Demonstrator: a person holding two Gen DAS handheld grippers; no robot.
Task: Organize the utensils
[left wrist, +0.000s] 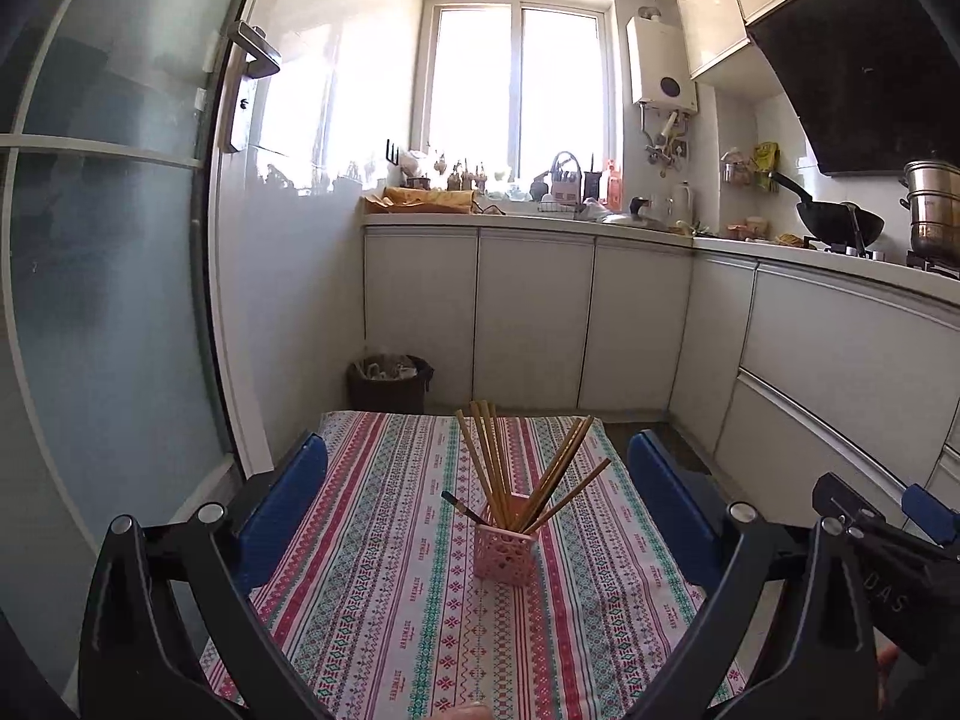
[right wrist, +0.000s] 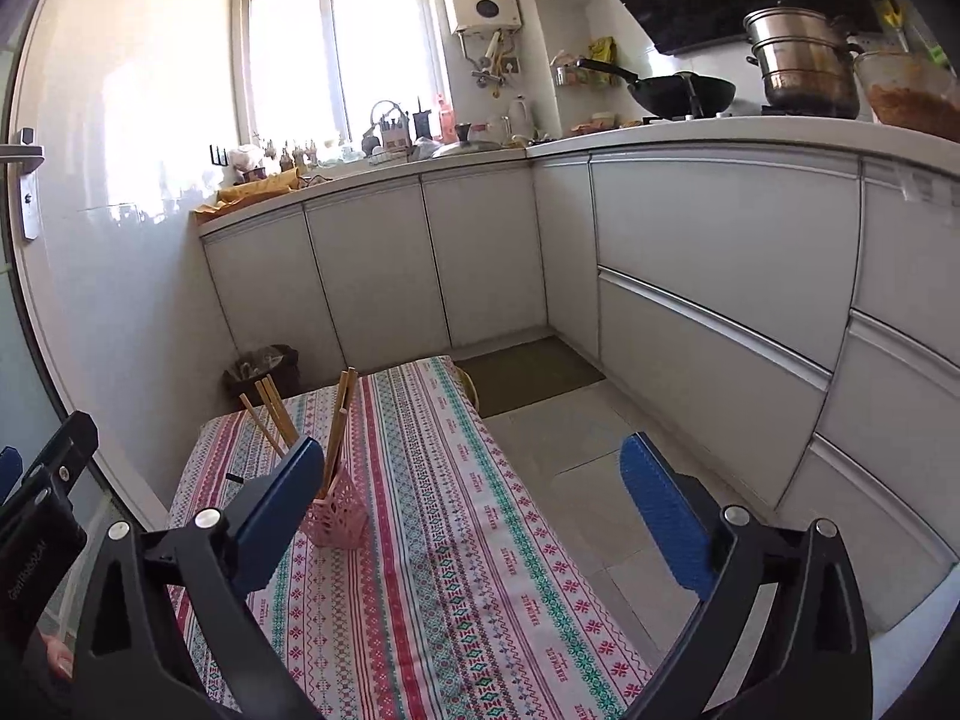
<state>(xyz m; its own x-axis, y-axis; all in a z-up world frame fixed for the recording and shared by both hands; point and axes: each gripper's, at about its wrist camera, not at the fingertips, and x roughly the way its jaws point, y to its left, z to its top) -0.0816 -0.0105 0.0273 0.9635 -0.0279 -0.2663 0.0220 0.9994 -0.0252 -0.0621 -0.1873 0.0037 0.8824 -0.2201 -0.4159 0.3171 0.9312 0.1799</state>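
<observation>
A pink lattice holder [left wrist: 506, 552] stands upright on the patterned tablecloth [left wrist: 384, 600]. Several wooden chopsticks [left wrist: 498, 468] fan out of it, and one dark-handled utensil [left wrist: 462, 509] leans to the left. My left gripper [left wrist: 477, 504] is open and empty, with its blue fingers either side of the holder, nearer the camera. The right gripper [left wrist: 927, 510] shows at the right edge of the left wrist view. In the right wrist view the holder [right wrist: 337, 513] and chopsticks [right wrist: 336, 426] sit behind the left finger. My right gripper [right wrist: 474, 504] is open and empty.
The table's far edge [left wrist: 456, 417] faces a dark waste bin [left wrist: 389, 383] on the floor. White cabinets [left wrist: 534, 318] and a cluttered counter run along the back and right. A wok [right wrist: 684, 93] and steel pot [right wrist: 801, 63] sit on the stove. A glass door [left wrist: 108, 276] stands left.
</observation>
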